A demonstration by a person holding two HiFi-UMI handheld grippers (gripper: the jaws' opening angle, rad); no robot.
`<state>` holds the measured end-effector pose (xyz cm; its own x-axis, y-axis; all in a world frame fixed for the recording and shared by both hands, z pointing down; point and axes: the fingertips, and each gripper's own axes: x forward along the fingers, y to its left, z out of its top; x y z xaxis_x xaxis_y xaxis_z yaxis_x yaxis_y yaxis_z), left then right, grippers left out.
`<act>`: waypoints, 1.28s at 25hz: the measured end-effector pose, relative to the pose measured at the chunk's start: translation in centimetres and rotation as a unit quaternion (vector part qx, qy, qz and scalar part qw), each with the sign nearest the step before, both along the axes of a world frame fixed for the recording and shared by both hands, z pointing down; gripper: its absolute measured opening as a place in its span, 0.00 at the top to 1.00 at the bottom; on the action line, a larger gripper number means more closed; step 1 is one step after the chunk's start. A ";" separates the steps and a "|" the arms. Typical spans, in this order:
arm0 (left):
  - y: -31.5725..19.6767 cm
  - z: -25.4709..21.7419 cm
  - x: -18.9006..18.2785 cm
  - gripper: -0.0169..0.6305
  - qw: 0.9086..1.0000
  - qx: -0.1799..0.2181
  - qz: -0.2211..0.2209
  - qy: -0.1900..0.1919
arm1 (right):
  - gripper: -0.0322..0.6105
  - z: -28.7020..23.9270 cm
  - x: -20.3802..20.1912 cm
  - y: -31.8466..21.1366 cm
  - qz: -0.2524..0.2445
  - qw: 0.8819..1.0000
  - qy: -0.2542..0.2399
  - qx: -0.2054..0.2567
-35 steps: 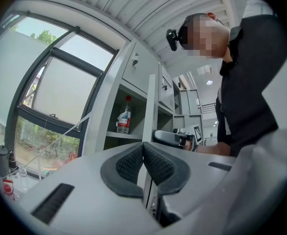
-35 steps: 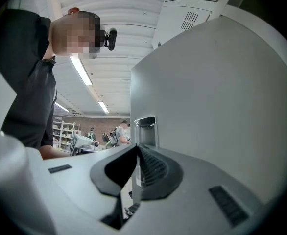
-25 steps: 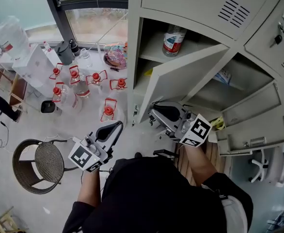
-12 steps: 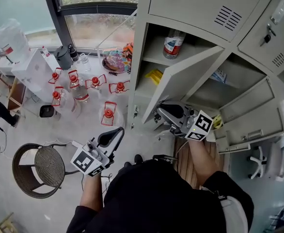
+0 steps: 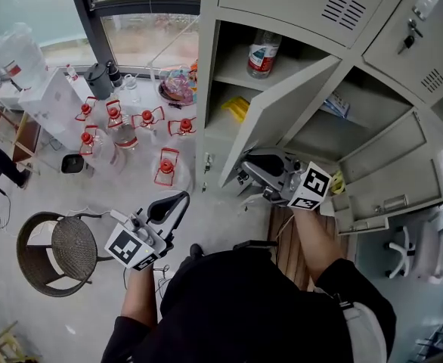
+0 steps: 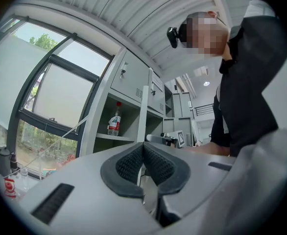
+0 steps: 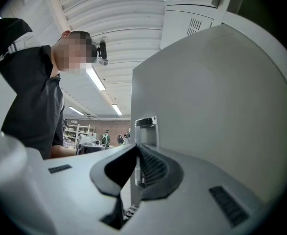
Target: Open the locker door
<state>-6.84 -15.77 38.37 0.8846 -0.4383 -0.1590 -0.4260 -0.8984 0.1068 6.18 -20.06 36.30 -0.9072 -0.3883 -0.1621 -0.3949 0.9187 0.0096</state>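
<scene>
The grey locker door (image 5: 282, 116) stands swung out from its compartment, its lower free edge toward me. My right gripper (image 5: 247, 171) is at that lower edge. In the right gripper view the door (image 7: 207, 92) fills the right side and its thin edge with the latch plate (image 7: 146, 123) runs between the pads, with my right gripper (image 7: 136, 155) shut on it. My left gripper (image 5: 181, 198) hangs over the floor left of the locker, apart from it. Its pads meet with nothing between them, so the left gripper (image 6: 143, 150) is shut.
A water bottle (image 5: 261, 54) stands on the open locker's upper shelf and a yellow item (image 5: 235, 108) lies on the shelf below. Several red-capped water jugs (image 5: 165, 169) sit on the floor left. A wicker chair (image 5: 59, 252) is near left. Two more open doors (image 5: 380, 195) jut out right.
My right gripper has stayed on the door's lower edge and the door stands about as far open. The left gripper has hardly moved. The head view has shifted a little.
</scene>
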 end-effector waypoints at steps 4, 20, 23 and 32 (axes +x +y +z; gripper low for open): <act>0.7 -0.3 2.3 0.95 1.000 -0.002 -0.022 0.004 | 0.90 0.0 1.0 1.7 -0.036 0.999 0.009 0.008; 6.2 -1.5 13.6 0.95 1.000 0.001 -0.021 0.008 | 0.90 0.2 7.4 7.7 -0.157 0.987 0.021 0.009; 7.1 -1.5 14.9 0.95 1.000 0.002 -0.023 0.008 | 0.90 0.2 8.3 8.3 -0.171 0.985 0.021 0.010; 8.7 -1.0 17.8 0.95 0.999 0.000 -0.035 -0.002 | 0.89 0.1 11.2 9.9 -0.200 0.979 0.024 0.013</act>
